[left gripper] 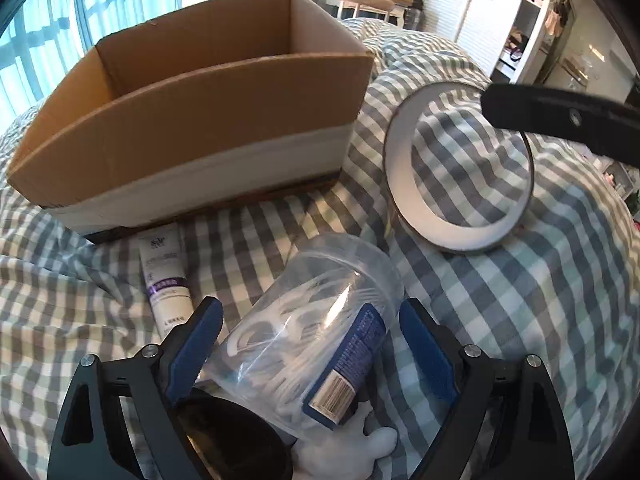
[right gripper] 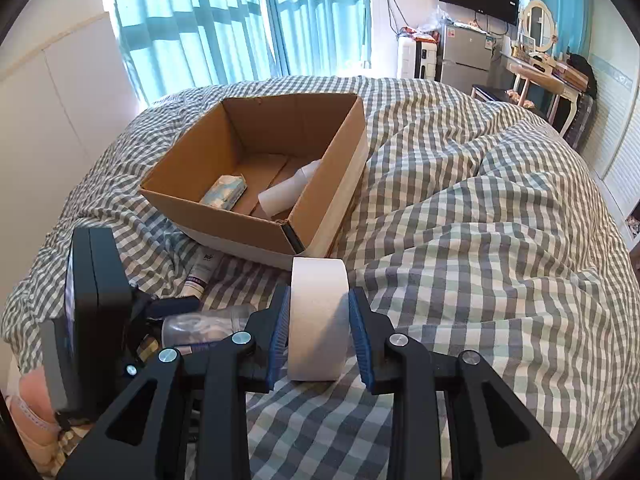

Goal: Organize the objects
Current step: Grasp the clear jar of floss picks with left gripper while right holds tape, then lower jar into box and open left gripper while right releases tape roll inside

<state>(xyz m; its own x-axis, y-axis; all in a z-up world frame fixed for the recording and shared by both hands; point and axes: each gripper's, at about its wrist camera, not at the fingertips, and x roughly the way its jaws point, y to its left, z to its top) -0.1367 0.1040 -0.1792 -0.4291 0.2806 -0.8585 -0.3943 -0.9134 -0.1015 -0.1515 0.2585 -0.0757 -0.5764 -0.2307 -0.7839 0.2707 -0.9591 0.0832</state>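
On the checked quilt [right gripper: 480, 240], near the box [right gripper: 256, 184], the right gripper [right gripper: 318, 332] is pinching a tape roll [right gripper: 318, 320] across its flat sides; it looks light and stiff. The left gripper [left gripper: 310, 344] is straddling, fingers spread, a clear jar [left gripper: 320, 320] lying sideways: probably light, slick and rounded, best squeezed mid-body.

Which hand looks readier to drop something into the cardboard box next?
The right. Its gripper is already shut on the white roll of tape, lifted near the open brown cardboard box. The left gripper is open, with the clear plastic jar lying between its fingers, not yet gripped.
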